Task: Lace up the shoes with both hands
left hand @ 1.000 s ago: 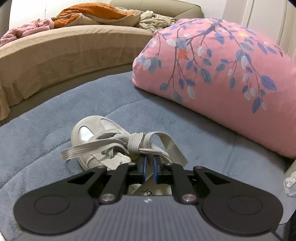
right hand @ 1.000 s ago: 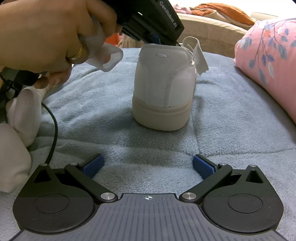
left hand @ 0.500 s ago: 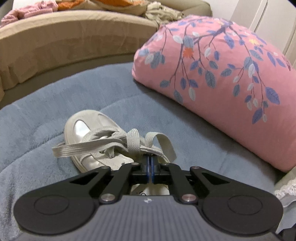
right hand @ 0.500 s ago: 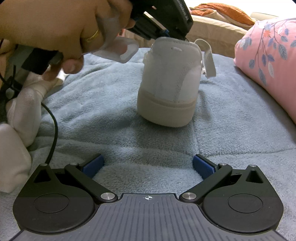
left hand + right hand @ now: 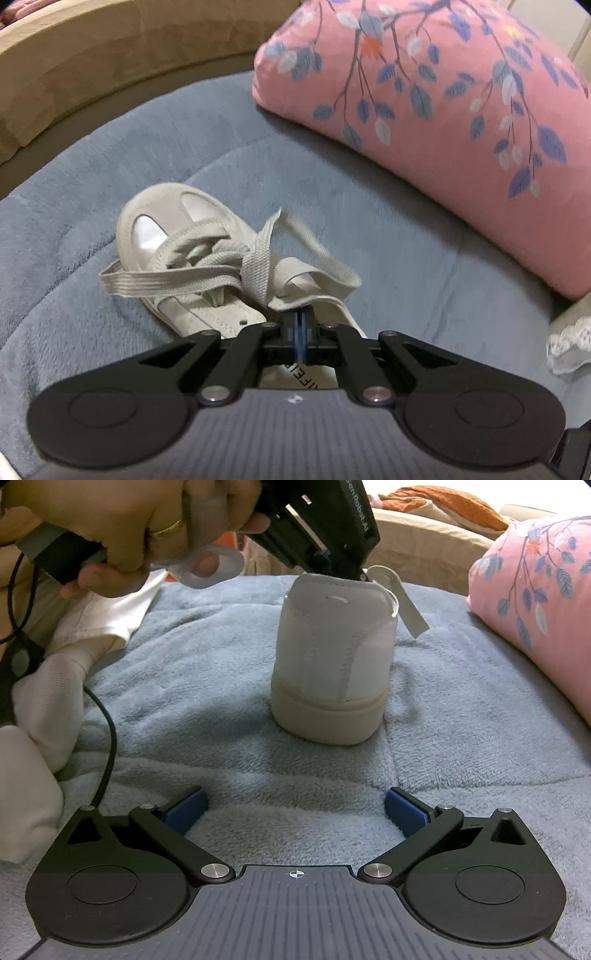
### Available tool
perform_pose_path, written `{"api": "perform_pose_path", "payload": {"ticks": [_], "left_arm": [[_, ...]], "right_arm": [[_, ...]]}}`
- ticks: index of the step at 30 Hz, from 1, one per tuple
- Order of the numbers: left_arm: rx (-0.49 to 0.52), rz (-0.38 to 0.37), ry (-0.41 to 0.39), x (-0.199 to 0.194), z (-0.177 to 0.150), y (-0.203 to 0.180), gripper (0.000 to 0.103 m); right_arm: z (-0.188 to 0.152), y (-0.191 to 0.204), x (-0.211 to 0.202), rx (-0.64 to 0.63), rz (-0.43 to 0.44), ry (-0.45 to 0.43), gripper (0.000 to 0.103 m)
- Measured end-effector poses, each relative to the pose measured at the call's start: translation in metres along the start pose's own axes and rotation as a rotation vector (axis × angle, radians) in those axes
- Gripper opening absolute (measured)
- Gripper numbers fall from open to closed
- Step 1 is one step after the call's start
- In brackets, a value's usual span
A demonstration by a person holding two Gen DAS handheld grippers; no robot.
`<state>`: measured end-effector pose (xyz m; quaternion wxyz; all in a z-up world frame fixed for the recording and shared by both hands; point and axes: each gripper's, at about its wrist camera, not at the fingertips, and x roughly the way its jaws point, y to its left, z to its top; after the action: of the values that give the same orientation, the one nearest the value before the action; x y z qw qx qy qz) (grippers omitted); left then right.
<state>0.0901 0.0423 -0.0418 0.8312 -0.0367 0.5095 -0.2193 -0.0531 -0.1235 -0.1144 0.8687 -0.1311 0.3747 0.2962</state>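
The left gripper (image 5: pixel 300 325) is pinching the lace (image 5: pixel 258 266) (pads pressed together) above the shoe (image 5: pixel 332 664). The right gripper (image 5: pixel 295 810) is hovering nearer, spread wide, holding nothing.

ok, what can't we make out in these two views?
- Left wrist view: what the shut left claw pinches; lace and shoe edge meet there, its own fingers hide the contact.
- Left wrist view: insole print, cut off by the claw body.
- Right wrist view: the laces and shoe front, hidden behind the heel.
- Right claw: open, holds nothing.
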Motion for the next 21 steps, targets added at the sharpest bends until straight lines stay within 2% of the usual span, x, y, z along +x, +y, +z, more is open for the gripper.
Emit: {"api": "perform_pose_path", "payload": {"ticks": [10, 16, 18, 21], "left_arm": [[0.092, -0.010, 0.094, 0.007, -0.005, -0.011, 0.002], [0.127, -0.065, 0.124, 0.004, -0.007, -0.014, 0.003], [0.142, -0.084, 0.151, 0.004, -0.009, -0.015, 0.000], [0.152, -0.072, 0.141, -0.006, -0.013, -0.016, 0.000]], "right_arm": [[0.000, 0.000, 0.000, 0.000, 0.000, 0.000, 0.103], [0.000, 0.000, 0.000, 0.000, 0.000, 0.000, 0.103], [0.000, 0.000, 0.000, 0.000, 0.000, 0.000, 0.103], [0.000, 0.000, 0.000, 0.000, 0.000, 0.000, 0.103]]}}
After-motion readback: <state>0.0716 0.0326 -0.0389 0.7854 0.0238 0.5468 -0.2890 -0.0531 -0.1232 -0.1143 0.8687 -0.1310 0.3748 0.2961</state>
